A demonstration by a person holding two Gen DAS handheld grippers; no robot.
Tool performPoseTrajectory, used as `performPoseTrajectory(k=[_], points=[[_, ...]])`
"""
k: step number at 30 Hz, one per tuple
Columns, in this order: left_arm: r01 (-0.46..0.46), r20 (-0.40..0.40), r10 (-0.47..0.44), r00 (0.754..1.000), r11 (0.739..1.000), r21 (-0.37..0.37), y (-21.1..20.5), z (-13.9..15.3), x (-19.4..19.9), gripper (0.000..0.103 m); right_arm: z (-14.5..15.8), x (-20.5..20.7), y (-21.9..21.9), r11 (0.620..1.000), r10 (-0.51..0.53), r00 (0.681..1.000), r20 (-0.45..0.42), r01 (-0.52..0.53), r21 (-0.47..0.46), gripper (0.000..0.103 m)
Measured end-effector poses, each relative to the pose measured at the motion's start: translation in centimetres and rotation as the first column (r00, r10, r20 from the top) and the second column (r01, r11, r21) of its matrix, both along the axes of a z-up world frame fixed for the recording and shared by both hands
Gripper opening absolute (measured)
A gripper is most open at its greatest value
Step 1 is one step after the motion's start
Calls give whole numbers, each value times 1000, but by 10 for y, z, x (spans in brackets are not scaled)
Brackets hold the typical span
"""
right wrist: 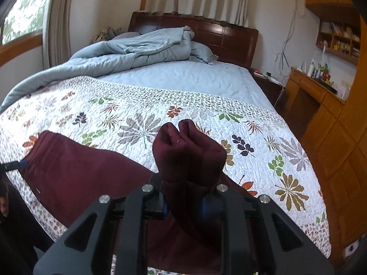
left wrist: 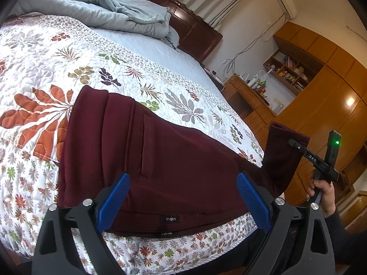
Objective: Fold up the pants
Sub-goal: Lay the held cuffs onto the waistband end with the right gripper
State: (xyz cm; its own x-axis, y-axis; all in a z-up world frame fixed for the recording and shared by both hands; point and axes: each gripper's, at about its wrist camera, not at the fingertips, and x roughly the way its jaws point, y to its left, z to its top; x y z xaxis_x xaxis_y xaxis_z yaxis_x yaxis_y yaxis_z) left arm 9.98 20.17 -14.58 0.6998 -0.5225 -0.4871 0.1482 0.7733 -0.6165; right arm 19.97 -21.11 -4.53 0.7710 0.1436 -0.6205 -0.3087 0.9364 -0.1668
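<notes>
- The left tongs (left wrist: 183,202) are spread wide over the waist end of the maroon pants (left wrist: 160,160), their blue pads (left wrist: 113,202) on either side of the fabric and gripping nothing.
- The pants lie across the near edge of the bed's floral quilt (left wrist: 45,68), a small label (left wrist: 170,219) at the hem.
- Further right, the right tongs (right wrist: 185,206) are clamped tight on the bunched leg cuffs (right wrist: 188,151), lifted above the quilt.

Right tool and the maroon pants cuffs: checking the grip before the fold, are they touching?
Touching. The right wrist view shows the right tool shut on the bunched pants cuffs, fabric pinched between its fingers.
</notes>
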Motion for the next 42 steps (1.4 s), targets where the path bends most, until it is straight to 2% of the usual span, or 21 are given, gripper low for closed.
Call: performPoseTrajectory(k=[5, 22, 26, 29, 31, 35, 37, 39, 42], points=[[2, -11, -2, 1000, 1000, 9, -3, -1, 4, 95, -9, -3, 15, 997, 39, 999, 15, -38, -65, 19], [-1, -13, 1, 1000, 1000, 3, 0, -4, 3, 95, -34, -8, 55, 972, 132, 991, 12, -127, -199, 19], [-2, -10, 2, 1000, 1000, -5, 1, -4, 2, 95, -46, -12, 71, 943, 162, 986, 29, -146, -300, 19], [-6, -9, 6, 1000, 1000, -14, 3, -4, 1, 95, -64, -19, 84, 896, 204, 978, 50, -166, -413, 19], [-8, -9, 8, 1000, 1000, -20, 4, -4, 0, 95, -79, -26, 92, 847, 246, 967, 63, -183, -500, 19], [-8, -7, 8, 1000, 1000, -21, 5, -4, 0, 95, -114, -40, 105, 718, 337, 939, 63, -214, -662, 19], [-6, -6, 6, 1000, 1000, -15, 4, -4, -1, 95, -132, -46, 111, 636, 389, 919, 65, -216, -741, 19], [-4, -5, 4, 1000, 1000, -14, 3, -3, -1, 95, -144, -50, 114, 582, 424, 904, 57, -223, -782, 19], [-7, -4, 7, 1000, 1000, -18, 3, -3, -1, 95, -154, -51, 115, 537, 452, 891, 45, -231, -811, 19]])
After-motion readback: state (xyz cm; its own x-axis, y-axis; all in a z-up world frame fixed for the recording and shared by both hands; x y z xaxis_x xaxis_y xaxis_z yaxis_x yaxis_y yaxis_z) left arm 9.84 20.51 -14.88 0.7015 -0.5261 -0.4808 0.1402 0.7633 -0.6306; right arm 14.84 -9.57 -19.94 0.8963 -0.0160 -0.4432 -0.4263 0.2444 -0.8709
